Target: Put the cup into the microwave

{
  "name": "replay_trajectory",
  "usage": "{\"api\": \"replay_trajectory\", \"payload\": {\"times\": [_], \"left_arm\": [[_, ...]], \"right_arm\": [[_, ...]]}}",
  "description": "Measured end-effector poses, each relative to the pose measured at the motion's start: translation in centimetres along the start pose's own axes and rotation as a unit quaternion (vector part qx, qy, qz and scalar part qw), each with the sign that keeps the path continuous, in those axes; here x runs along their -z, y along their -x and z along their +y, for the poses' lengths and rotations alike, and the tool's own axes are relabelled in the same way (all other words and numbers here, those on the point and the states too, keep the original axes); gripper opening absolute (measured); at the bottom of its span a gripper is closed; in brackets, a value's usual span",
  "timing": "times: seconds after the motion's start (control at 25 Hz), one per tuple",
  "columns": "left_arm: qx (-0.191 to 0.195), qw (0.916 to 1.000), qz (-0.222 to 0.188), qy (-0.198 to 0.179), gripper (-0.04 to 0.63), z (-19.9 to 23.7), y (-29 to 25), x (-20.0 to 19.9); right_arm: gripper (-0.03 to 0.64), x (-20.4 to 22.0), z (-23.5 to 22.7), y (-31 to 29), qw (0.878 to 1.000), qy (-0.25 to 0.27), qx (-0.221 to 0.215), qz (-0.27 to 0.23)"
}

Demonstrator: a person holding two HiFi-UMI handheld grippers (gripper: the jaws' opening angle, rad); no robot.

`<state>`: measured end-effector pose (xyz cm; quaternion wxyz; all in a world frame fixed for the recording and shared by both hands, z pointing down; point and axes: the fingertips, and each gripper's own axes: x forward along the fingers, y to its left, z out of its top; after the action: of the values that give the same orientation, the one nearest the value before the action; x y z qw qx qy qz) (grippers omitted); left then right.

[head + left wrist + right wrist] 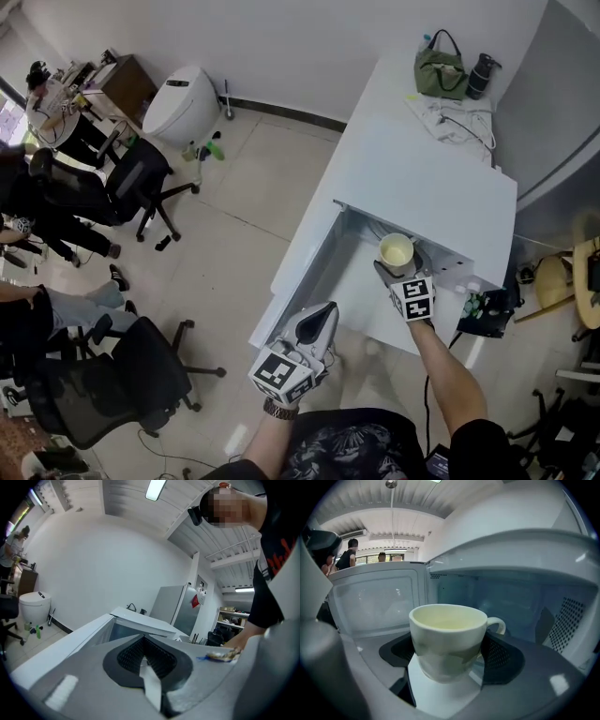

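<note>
A pale cream cup [396,251] hangs at the mouth of the white microwave [427,183], whose door [302,267] swings out to the left. My right gripper [399,269] is shut on the cup. In the right gripper view the cup [447,637] sits upright between the dark pads [506,660], handle to the right, with the microwave's cavity [515,595] behind it and the door [375,602] on the left. My left gripper [319,328] is shut and holds nothing, low by the door's outer edge. In its own view the left gripper [146,665] faces the microwave [138,623].
The microwave stands on a white table [394,80] with a green bag [441,70], a dark bottle [481,75] and white cables [455,117] behind it. Office chairs [141,178] [117,380], a white appliance [178,103] and seated people occupy the floor at left.
</note>
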<state>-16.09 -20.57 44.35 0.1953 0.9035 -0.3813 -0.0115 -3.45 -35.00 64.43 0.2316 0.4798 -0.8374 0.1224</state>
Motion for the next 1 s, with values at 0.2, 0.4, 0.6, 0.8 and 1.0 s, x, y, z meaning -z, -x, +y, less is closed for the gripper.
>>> {"api": "replay_trajectory", "payload": {"times": [0.2,0.4,0.6,0.8,1.0], "left_arm": [[0.003,1.0000,0.000,-0.007,0.000,0.0,-0.6,0.9],[-0.007,0.9998,0.003,-0.016,0.000,0.3,-0.7,0.9],[-0.013,0.9997,0.018,-0.012,0.000,0.6,-0.8,2.0],[-0.005,0.9993,0.036,-0.008,0.000,1.1,-0.7,3.2],[0.012,0.9994,0.031,0.002,0.000,1.7,-1.1,3.9]], "right_arm": [[0.430,1.5,-3.2,-3.1,0.998,-0.051,0.034,-0.015],[0.430,0.6,-5.3,-6.0,0.996,-0.064,0.055,-0.029],[0.430,0.0,-7.4,-8.4,0.995,-0.045,0.079,-0.031],[0.433,-0.5,-9.2,-9.6,0.994,-0.049,0.096,-0.026],[0.492,0.7,-7.6,-8.5,0.994,-0.073,0.084,-0.014]]}}
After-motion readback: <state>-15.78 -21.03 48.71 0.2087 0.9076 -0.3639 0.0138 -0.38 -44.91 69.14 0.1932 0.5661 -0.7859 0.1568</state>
